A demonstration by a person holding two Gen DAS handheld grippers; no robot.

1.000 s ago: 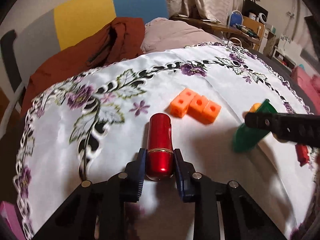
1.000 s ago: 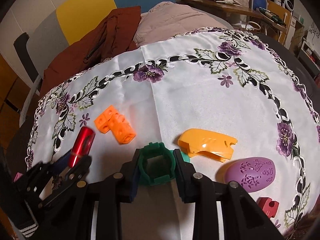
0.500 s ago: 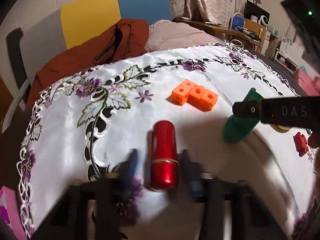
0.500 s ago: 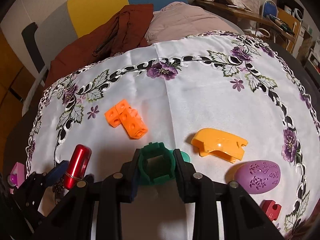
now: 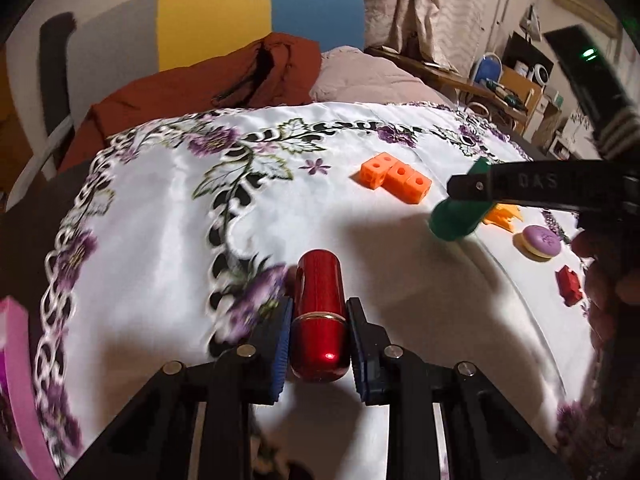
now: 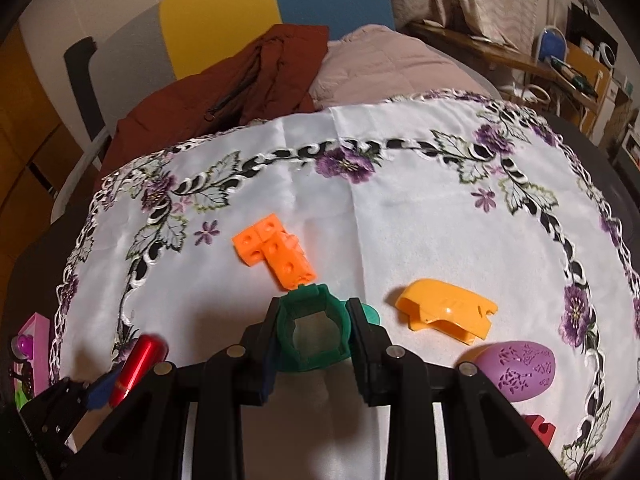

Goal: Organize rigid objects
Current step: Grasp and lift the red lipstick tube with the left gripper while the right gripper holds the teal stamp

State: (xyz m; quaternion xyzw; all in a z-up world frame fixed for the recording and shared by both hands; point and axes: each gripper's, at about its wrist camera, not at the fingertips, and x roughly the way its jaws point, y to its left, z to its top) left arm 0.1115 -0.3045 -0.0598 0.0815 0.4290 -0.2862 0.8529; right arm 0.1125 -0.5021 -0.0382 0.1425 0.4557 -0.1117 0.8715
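Left wrist view alone shows the right tool (image 5: 472,188) from the side, its dark finger crossing the green plastic piece (image 5: 454,220) it holds, with a hand (image 5: 608,276) at the right edge. Right wrist view alone shows the pink box (image 6: 30,344) at the near left edge of the bench (image 6: 400,208), with a small purple item inside; what else it contains cannot be told. The embroidered white cloth (image 5: 168,240) is spread over the bench. The purple egg-shaped piece (image 6: 520,370), yellow shell (image 6: 446,312), orange cube block (image 6: 274,254) and red block (image 6: 540,430) are laid on it, apart from one another. The red cylinder (image 5: 320,320) is clamped between the pads of the left tool (image 5: 320,344), pointing away. The green plastic piece (image 6: 314,334) is gripped in the right tool (image 6: 314,336), just near of the orange cube block.
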